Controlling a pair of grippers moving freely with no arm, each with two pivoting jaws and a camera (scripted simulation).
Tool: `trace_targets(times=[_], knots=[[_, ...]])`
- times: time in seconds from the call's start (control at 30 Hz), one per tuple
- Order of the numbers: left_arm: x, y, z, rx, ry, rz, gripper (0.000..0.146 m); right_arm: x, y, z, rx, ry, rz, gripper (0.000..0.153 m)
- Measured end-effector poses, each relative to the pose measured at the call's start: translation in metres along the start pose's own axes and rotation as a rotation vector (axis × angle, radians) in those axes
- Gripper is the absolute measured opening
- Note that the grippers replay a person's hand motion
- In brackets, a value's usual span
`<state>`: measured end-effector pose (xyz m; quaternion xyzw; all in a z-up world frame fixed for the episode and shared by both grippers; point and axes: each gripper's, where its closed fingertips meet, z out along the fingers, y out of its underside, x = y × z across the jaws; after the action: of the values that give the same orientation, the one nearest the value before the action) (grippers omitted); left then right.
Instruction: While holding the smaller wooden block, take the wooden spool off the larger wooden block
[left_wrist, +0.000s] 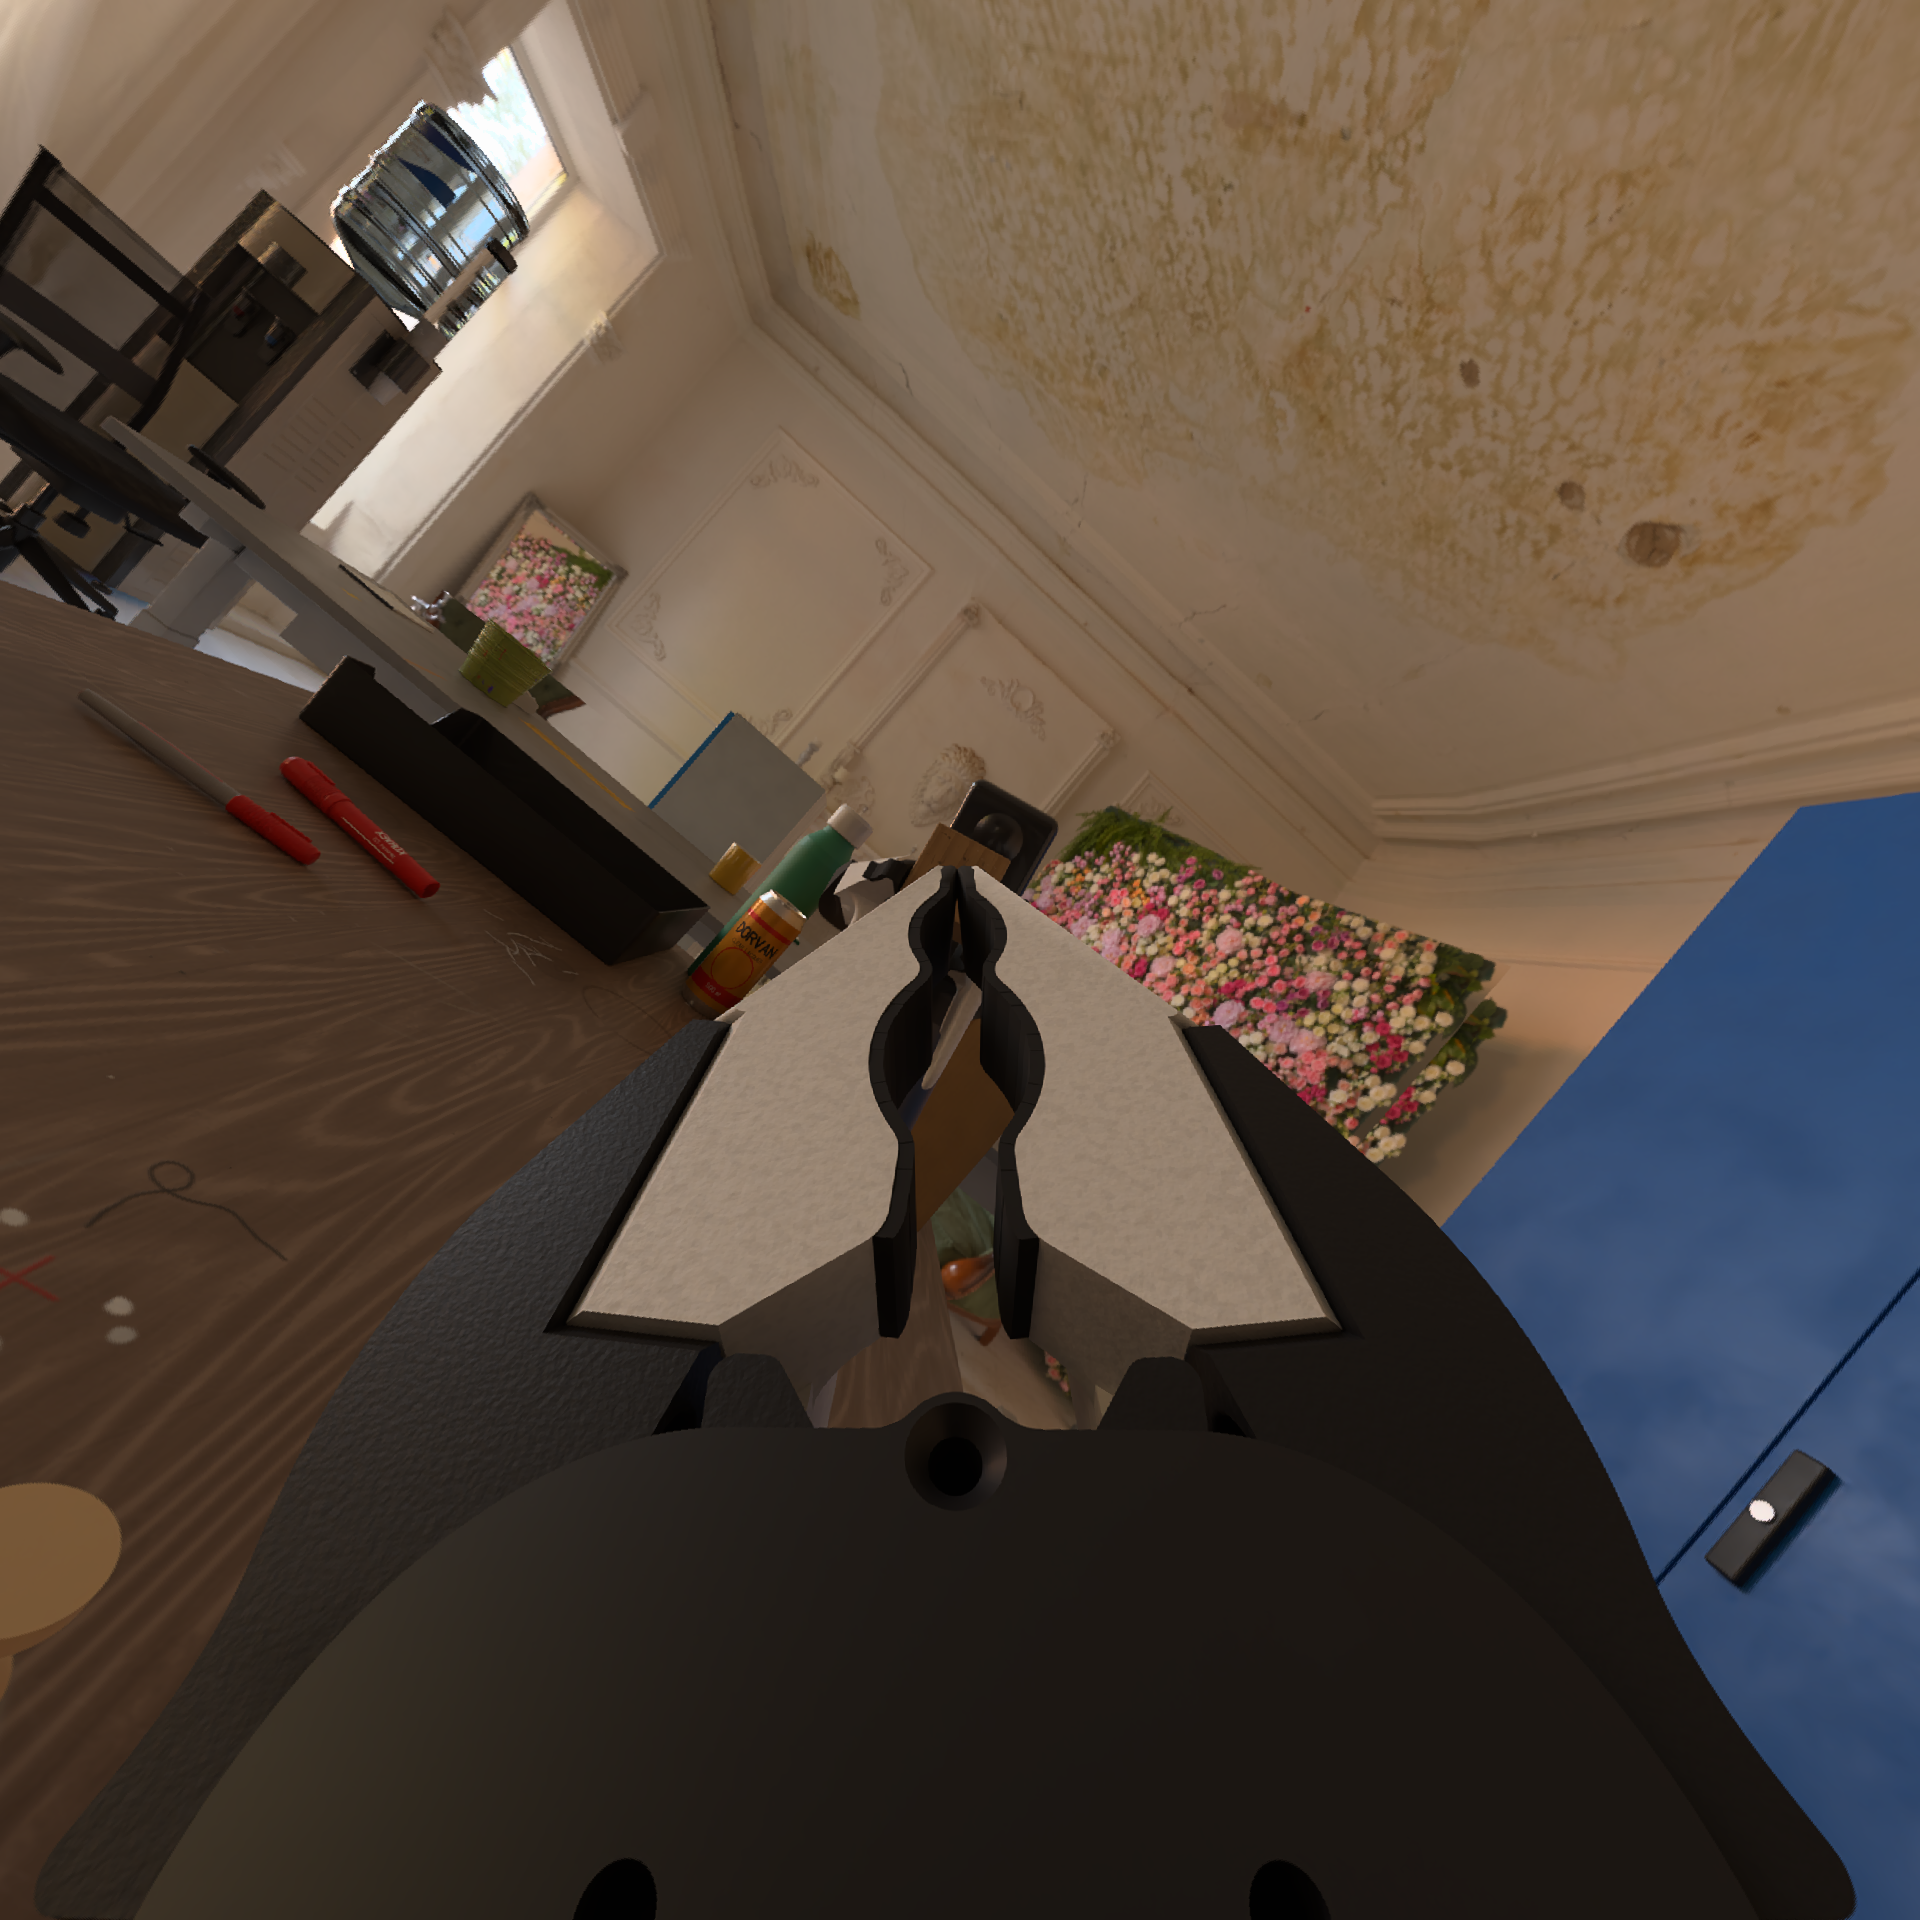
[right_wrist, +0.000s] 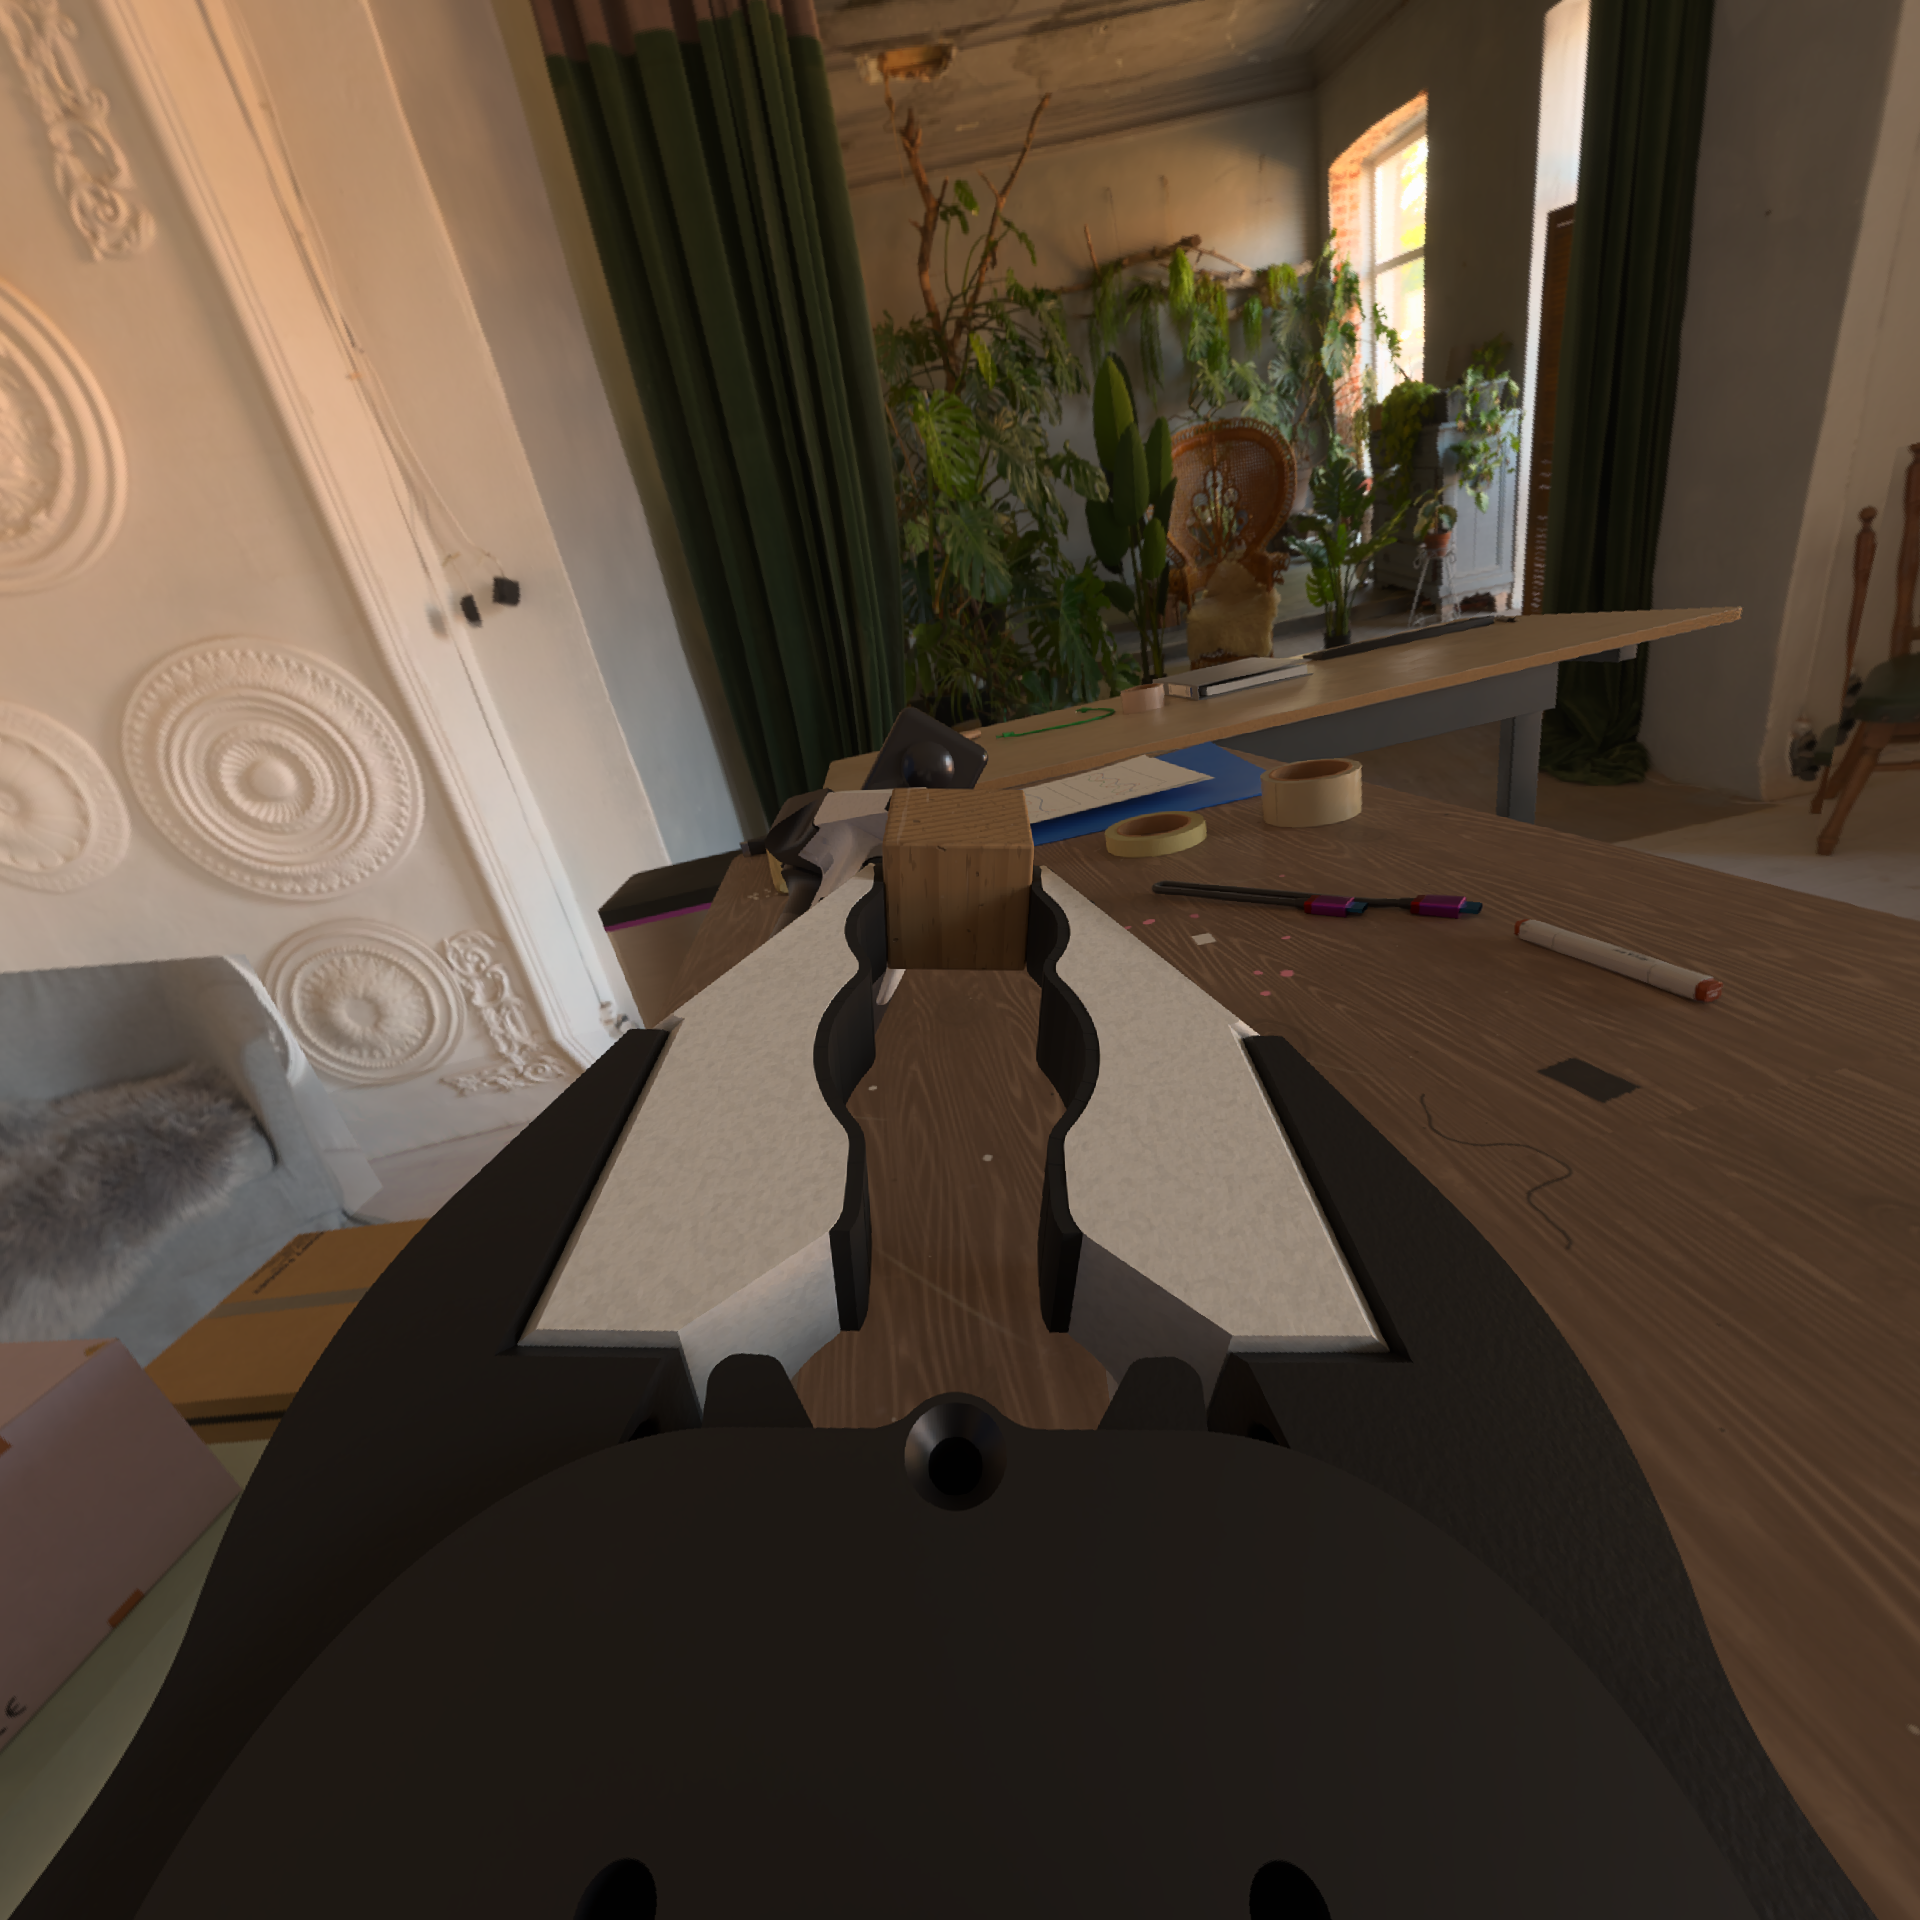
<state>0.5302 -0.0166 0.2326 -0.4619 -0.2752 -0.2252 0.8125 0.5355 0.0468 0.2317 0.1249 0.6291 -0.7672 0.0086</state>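
Observation:
My right gripper (right_wrist: 956, 891) is shut on the smaller wooden block (right_wrist: 956, 914), a light cube held at the fingertips above the brown table (right_wrist: 1455, 1195). My left gripper (left_wrist: 956, 885) is shut, with nothing between its tips, and its view is tilted. It also shows in the right wrist view (right_wrist: 831, 831), just behind and left of the cube. The cube and the right gripper's dark body (left_wrist: 1003, 831) peek over the left fingertips. A tan round shape at the lower left edge, likely the wooden spool (left_wrist: 47, 1558), is mostly cut off. The larger block is not in view.
Two red markers (left_wrist: 358, 826), a black tray (left_wrist: 499, 810), an orange can (left_wrist: 743, 956) and a green bottle (left_wrist: 821, 862) lie on the table. Two tape rolls (right_wrist: 1311, 790), dark pens (right_wrist: 1320, 902) and a white marker (right_wrist: 1616, 961) lie to the right. A blue cabinet (left_wrist: 1714, 1247) stands beside the left gripper.

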Motion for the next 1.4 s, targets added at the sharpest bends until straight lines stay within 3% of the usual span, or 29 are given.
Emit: trace_targets(times=[0.33, 0.6, 0.77, 1.0, 1.1, 1.23, 1.4], knots=[[-0.002, 0.001, -0.005, 0.005, -0.010, 0.004, 0.000, 0.001, 0.004, 0.004, 0.000, -0.013, 0.058, 0.026], [0.001, 0.002, -0.006, -0.034, -0.027, 0.129, 0.001, 0.004, 0.008, 0.007, 0.051, -0.078, 0.298, 0.026], [0.000, 0.004, -0.006, -0.060, -0.056, 0.205, 0.001, 0.006, 0.013, 0.007, 0.069, -0.087, 0.363, 0.026], [-0.002, 0.007, -0.007, -0.095, -0.075, 0.200, 0.002, 0.007, 0.018, 0.005, 0.062, -0.073, 0.366, 0.026], [-0.004, 0.011, -0.006, -0.128, -0.087, 0.209, 0.015, 0.008, 0.020, 0.005, 0.038, -0.059, 0.346, 0.026], [-0.008, 0.008, -0.010, -0.114, -0.115, 0.213, 0.021, 0.010, 0.022, 0.003, 0.026, -0.046, 0.337, 0.026], [-0.036, 0.014, -0.028, -0.182, -0.314, 0.288, 0.026, 0.018, 0.032, 0.004, -0.044, 0.025, 0.250, 0.026]])
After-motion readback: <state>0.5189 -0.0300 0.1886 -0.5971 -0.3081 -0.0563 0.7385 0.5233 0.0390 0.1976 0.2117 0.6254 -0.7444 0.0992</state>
